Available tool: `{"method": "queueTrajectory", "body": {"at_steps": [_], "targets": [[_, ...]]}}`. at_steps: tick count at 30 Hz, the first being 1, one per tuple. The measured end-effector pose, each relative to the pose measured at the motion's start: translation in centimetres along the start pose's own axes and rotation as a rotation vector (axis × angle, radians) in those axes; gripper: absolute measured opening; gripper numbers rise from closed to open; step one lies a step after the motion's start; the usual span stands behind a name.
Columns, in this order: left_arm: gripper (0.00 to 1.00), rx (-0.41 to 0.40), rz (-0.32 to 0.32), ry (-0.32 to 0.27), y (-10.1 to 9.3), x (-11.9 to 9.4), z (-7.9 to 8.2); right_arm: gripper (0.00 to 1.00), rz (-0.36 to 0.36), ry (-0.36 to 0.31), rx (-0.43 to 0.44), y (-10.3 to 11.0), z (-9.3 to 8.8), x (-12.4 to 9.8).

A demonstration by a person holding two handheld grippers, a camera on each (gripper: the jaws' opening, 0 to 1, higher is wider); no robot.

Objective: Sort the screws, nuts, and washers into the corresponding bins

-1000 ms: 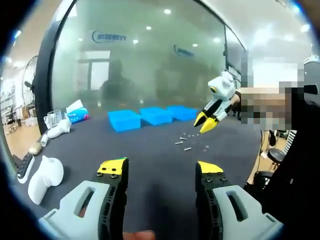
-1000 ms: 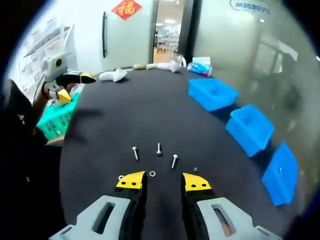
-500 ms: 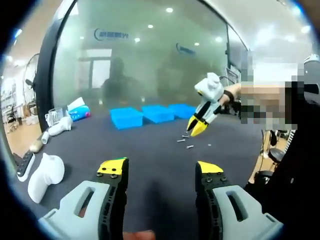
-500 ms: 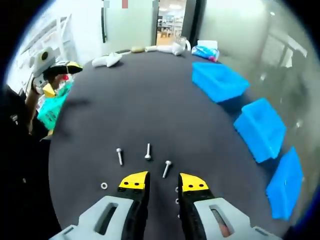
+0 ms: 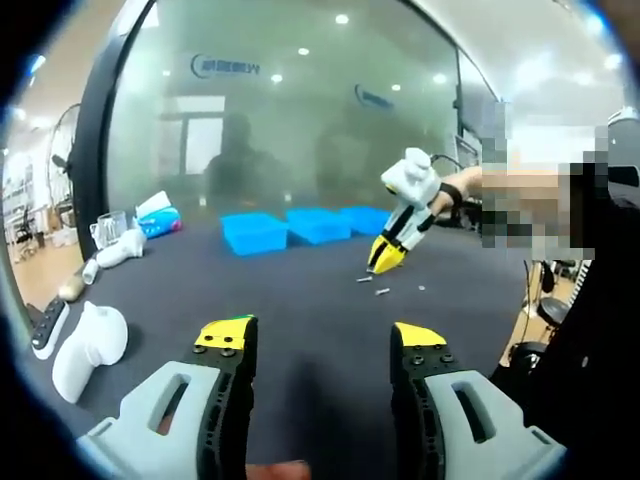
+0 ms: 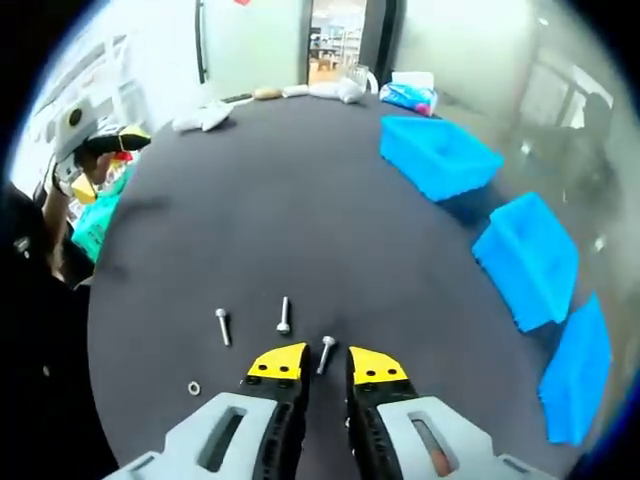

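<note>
Three blue bins (image 5: 305, 228) sit in a row at the far side of the dark table (image 5: 300, 320) in the left gripper view, where the left gripper (image 5: 320, 345) hangs with its fingers wide apart and empty. The right gripper (image 5: 385, 260) reaches down to screws (image 5: 374, 286) near the table's edge. In the right gripper view, its fingers (image 6: 280, 365) stand narrowly parted around one screw (image 6: 324, 353), which lies between the tips, not clamped; two more screws (image 6: 284, 315) and a washer (image 6: 193, 388) lie just left.
</note>
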State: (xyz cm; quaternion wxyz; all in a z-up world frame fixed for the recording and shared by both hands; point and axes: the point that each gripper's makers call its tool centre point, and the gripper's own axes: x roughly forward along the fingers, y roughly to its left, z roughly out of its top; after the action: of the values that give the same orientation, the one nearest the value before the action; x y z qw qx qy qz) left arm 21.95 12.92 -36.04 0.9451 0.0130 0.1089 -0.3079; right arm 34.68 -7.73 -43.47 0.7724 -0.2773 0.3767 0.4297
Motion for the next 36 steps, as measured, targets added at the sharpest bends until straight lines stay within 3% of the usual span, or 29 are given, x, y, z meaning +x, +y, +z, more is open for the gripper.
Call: {"method": "queueTrajectory", "body": {"at_steps": [9, 23, 27, 36], "targets": [[0.51, -0.003, 0.006, -0.006, 0.1, -0.2, 0.0, 0.02, 0.004, 0.022, -0.016, 0.4, -0.2, 0.5], [0.51, -0.004, 0.003, -0.016, 0.1, 0.0, 0.4, 0.01, 0.006, 0.011, -0.02, 0.8, -0.2, -0.1], [0.51, -0.007, 0.0, -0.014, 0.0, 0.2, 0.3, 0.01, -0.009, -0.033, -0.015, 0.6, 0.5, -1.2], [0.51, -0.01, -0.005, -0.03, -0.3, 0.4, 1.0, 0.01, -0.098, -0.245, 0.058, -0.6, 1.6, -5.9]]}}
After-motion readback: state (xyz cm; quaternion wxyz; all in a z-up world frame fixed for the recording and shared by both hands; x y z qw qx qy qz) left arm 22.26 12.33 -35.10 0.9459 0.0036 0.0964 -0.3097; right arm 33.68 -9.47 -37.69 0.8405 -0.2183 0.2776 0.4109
